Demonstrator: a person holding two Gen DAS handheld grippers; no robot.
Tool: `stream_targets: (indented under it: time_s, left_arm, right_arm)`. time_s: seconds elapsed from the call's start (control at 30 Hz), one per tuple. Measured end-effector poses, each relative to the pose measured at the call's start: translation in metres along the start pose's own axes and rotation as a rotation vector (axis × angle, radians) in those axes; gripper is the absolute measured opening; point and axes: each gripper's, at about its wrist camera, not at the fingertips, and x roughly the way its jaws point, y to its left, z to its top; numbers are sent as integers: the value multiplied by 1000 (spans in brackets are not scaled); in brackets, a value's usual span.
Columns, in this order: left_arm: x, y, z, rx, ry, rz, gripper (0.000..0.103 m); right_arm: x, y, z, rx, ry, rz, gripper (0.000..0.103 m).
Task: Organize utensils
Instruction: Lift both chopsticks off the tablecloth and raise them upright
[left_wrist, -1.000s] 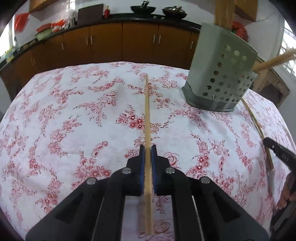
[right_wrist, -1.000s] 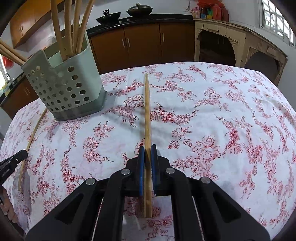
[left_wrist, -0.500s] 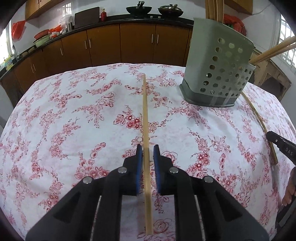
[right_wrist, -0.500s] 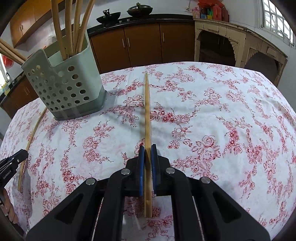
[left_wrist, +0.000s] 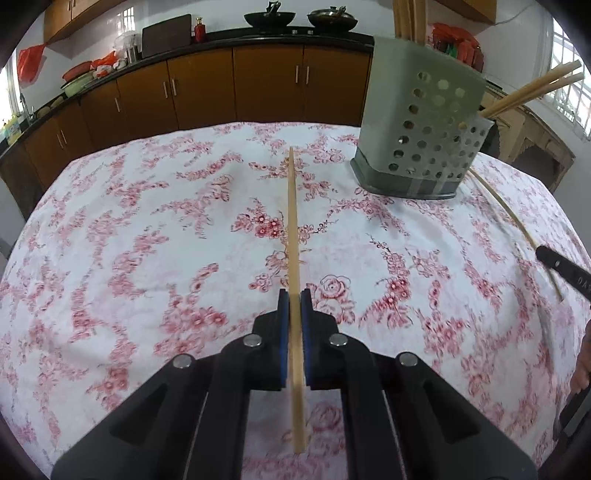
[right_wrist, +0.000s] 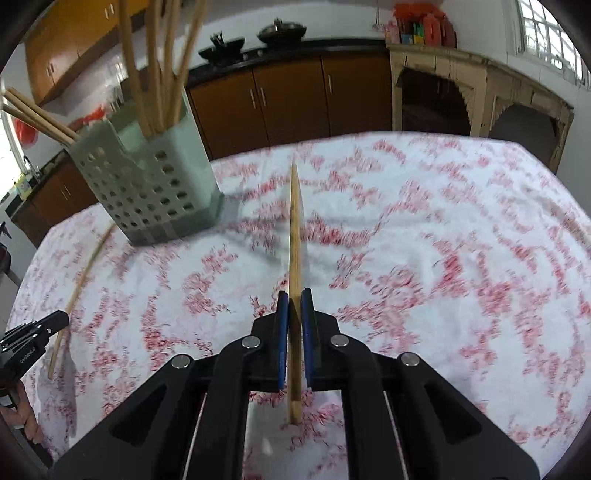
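**Both grippers loaded, chopsticks ready for the holder**

We find the left gripper (left_wrist: 291, 306) clamped on a chopstick (left_wrist: 292, 229); its jaws have just been closing, and the blue pads now press the stick on both sides. The stick runs forward over the floral cloth (left_wrist: 147, 240), its far tip pointing between the cabinets and the holder (left_wrist: 421, 133), its near end hanging below the jaws.

The right gripper (right_wrist: 294, 306) is likewise clenched on a second chopstick (right_wrist: 294, 221). That view is motion-blurred, so we judge this hand to be travelling. In it the perforated holder (right_wrist: 155, 184) stands to the left, with several sticks upright in its taller compartment and two leaning out of the lower one. A curved stick (right_wrist: 79, 277) lies loose on the cloth beside the holder, apart from both tools.

Recommendations for the step in hand, which we judge to be carrying the gripped sticks to the holder:

- Lift each stick clear of the cloth before swinging it across.
- Tilt the wrist so the stick goes in near vertical; a shallow angle risks striking the rim or the sticks already inside.
- Bring the hands in one at a time, since both approach the same opening.
- Release only once the lower end is well inside a compartment.
- The holder looks light; a sideways knock could tip it.
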Motion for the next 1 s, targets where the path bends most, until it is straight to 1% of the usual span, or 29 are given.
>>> stream_targets:
  time_s: [0.07, 0.27, 0.5, 0.67, 0.77, 1.0]
  left_arm:
    - [-11, 1, 0, 5, -13, -11, 7]
    - [-60, 2, 10, 41, -112, -28, 7]
    - [-98, 7, 29, 21, -222, -62, 7]
    - [-115, 9, 45, -7, -296, -89, 7]
    - [-123, 8, 52, -14, -324, -95, 7]
    - [-132, 5, 58, -10, -354, -96, 7]
  right_arm:
    - [-15, -1, 3, -5, -37, 4, 8]
    - [-55, -1, 12, -29, -151, 3, 8]
    - [-74, -6, 24, -17, -221, 14, 8]
    - [-87, -5, 33, -17, -269, 28, 8]
    - [-95, -3, 38, -20, -299, 37, 8]
    - [-107, 4, 47, -27, -341, 54, 8]
